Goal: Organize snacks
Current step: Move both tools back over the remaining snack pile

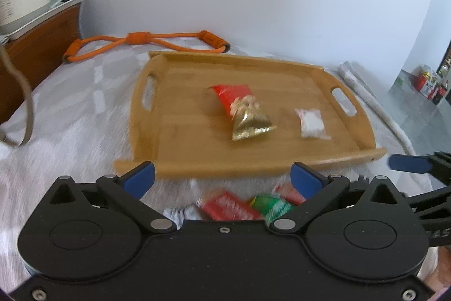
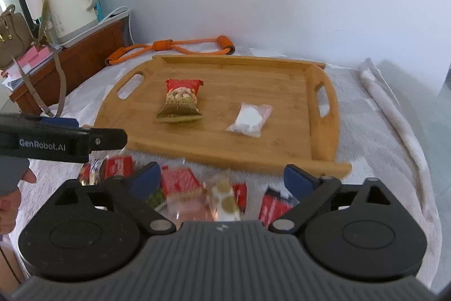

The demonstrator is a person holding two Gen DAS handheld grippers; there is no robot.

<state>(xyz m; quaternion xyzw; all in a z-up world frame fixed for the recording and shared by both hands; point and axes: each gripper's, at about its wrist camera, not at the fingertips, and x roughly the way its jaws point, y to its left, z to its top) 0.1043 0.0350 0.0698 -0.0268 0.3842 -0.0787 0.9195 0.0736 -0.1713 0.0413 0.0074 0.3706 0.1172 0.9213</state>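
Note:
A wooden tray (image 1: 174, 137) (image 2: 282, 137) lies on a grey blanket. On it are a red and gold nut packet (image 1: 242, 112) (image 2: 180, 100) and a clear bag with white contents (image 1: 311, 122) (image 2: 251, 119). Several loose snack packets lie on the blanket in front of the tray, among them red ones (image 1: 228, 206) (image 2: 179, 182) and a green one (image 1: 272, 205). My left gripper (image 1: 222, 177) is open and empty above those packets. My right gripper (image 2: 221, 178) is open and empty above the pile too. The left gripper also shows at the left of the right wrist view (image 2: 59, 137).
An orange exercise rope (image 1: 146, 43) (image 2: 169, 47) lies behind the tray by the white wall. A wooden side table (image 2: 79, 58) at the left carries a white kettle (image 2: 70, 2) and a beige bag (image 2: 14, 38). A rolled blanket edge (image 2: 394, 109) runs along the right.

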